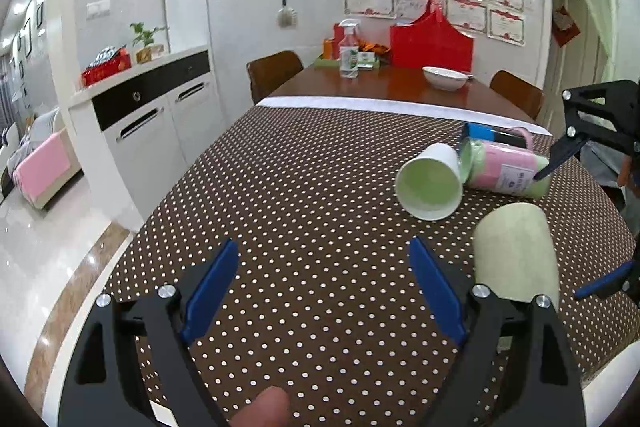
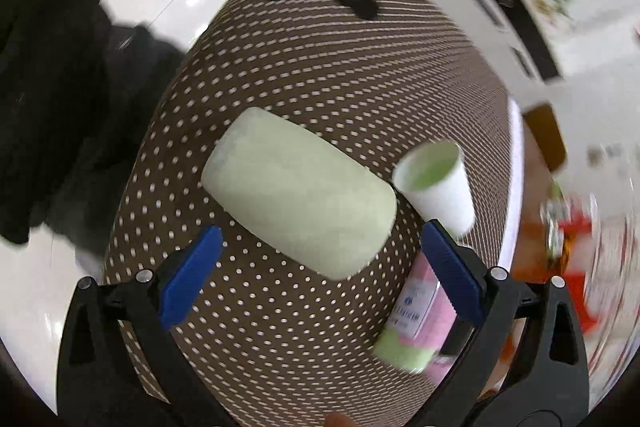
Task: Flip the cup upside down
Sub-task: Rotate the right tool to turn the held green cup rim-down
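Note:
A pale green cup (image 1: 516, 251) lies on its side on the brown dotted tablecloth (image 1: 300, 207); it also shows in the right wrist view (image 2: 300, 191). A white paper cup (image 1: 430, 183) with a green inside lies on its side just beyond it, and shows in the right wrist view (image 2: 438, 183). A pink and green cup (image 1: 504, 167) lies behind that, also in the right wrist view (image 2: 416, 323). My left gripper (image 1: 324, 287) is open and empty, left of the green cup. My right gripper (image 2: 320, 267) is open, hovering above the green cup, and shows in the left wrist view (image 1: 576, 227).
A white bowl (image 1: 445, 77), a spray bottle (image 1: 349, 53) and a red bag (image 1: 430, 43) stand at the table's far end. Brown chairs (image 1: 274, 71) flank the table. A white cabinet (image 1: 152, 115) stands to the left. The table's right edge is close to the cups.

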